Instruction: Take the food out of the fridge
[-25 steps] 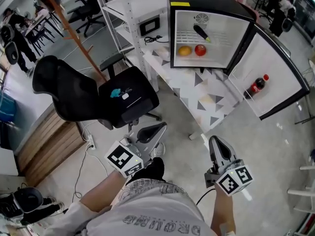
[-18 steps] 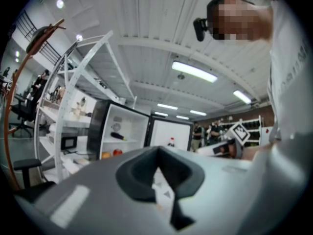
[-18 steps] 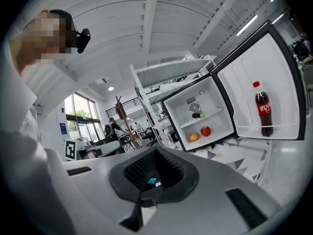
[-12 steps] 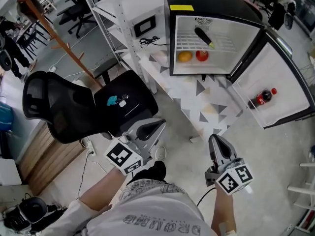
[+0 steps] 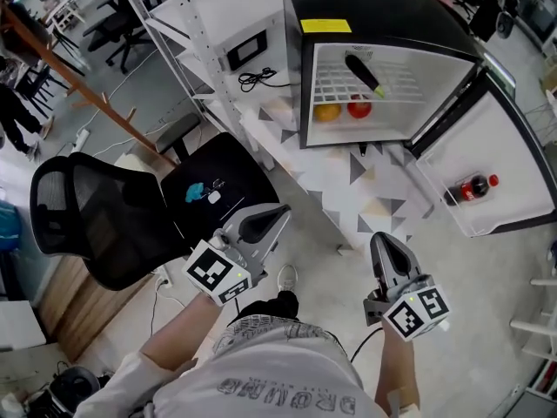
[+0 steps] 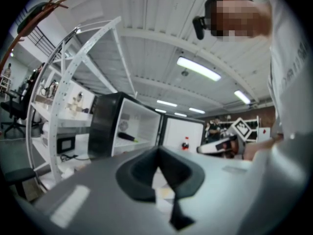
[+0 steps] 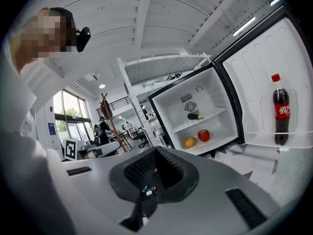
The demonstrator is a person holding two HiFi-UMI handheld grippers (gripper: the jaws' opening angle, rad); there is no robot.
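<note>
The fridge [image 5: 383, 7] stands open at the upper middle of the head view, on a desk [image 5: 348, 181] patterned with triangles. On its floor lie an orange [image 5: 327, 111] and, just to its right, a red fruit [image 5: 359, 107]. A dark vegetable [image 5: 363, 73] rests on the wire shelf above them. A cola bottle [image 5: 470, 187] stands in the door [image 5: 500, 120], at right. Both tools sit low in the frame, well apart from the food. The left hand-held gripper [image 5: 280, 212] and the right hand-held gripper [image 5: 383, 240] each have jaws pressed together, pinching nothing. A black chair [image 5: 96, 225] is at left.
</note>
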